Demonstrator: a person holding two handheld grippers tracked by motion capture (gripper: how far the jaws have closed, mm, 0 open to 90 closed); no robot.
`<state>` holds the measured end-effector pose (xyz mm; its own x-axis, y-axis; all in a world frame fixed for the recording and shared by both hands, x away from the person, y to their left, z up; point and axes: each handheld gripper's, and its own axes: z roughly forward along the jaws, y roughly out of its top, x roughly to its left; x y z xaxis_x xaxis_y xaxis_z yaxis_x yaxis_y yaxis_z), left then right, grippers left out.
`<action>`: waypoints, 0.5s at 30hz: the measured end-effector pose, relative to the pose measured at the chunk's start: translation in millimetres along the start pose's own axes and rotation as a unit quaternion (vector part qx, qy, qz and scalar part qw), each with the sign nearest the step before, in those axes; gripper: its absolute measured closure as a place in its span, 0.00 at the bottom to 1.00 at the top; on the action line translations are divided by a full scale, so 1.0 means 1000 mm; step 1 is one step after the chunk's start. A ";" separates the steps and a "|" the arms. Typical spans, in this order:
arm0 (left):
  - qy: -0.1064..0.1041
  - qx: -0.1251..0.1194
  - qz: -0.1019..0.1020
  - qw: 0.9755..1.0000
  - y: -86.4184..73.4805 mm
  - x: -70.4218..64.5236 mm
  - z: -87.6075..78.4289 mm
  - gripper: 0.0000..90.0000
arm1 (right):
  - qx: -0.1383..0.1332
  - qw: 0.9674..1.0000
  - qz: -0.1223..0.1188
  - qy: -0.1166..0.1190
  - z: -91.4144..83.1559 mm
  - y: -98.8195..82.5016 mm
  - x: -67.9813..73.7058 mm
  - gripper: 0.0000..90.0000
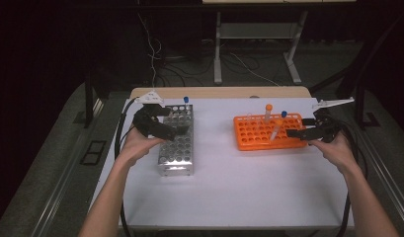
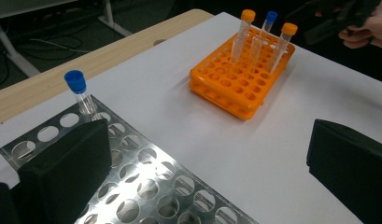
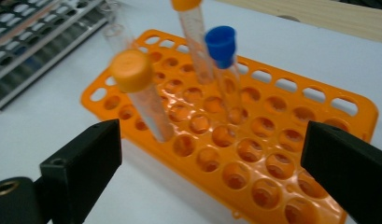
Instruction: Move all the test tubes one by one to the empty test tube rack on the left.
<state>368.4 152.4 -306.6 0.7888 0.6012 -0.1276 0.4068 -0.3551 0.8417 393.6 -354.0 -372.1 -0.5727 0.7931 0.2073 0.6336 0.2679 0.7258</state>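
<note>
In the high view, the orange rack (image 1: 268,132) sits right of centre on the white counter (image 1: 229,187), with three tubes standing in it. The right hand-held gripper (image 1: 294,133) is at the rack's right end, jaws spread wide with nothing between them. In the right gripper view, an orange-capped tube (image 3: 141,91) leans at upper left, a blue-capped tube (image 3: 223,65) stands near the centre, and another orange-capped tube (image 3: 193,37) stands behind. The left hand-held gripper (image 1: 176,131) hovers over the metal rack (image 1: 177,148) left of centre, jaws spread and empty; a single blue-capped tube (image 2: 80,95) stands at that rack's far corner.
</note>
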 end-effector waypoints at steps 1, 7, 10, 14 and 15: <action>-0.001 0.001 0.001 1.000 -0.001 -0.002 -0.001 0.00 | 0.003 1.000 0.000 -0.004 0.002 0.000 -0.002 0.07; -0.007 -0.002 0.005 1.000 -0.005 -0.009 -0.005 0.00 | 0.009 1.000 -0.009 -0.001 0.016 0.002 -0.012 0.20; -0.006 -0.004 0.002 1.000 -0.008 -0.009 -0.006 0.00 | 0.011 1.000 -0.012 0.003 0.024 0.003 -0.014 0.28; -0.004 0.000 -0.002 1.000 -0.011 -0.006 -0.007 0.00 | 0.009 1.000 -0.012 0.002 0.034 0.003 -0.015 0.39; -0.004 0.000 -0.003 1.000 -0.012 -0.005 -0.007 0.00 | 0.006 1.000 -0.014 0.003 0.037 0.003 -0.014 0.42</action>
<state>356.4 158.2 -312.5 0.7898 0.5979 -0.1369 0.4116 -0.3511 0.8410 423.1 -344.3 -396.9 -0.5929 0.7824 0.1904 0.6238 0.2968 0.7230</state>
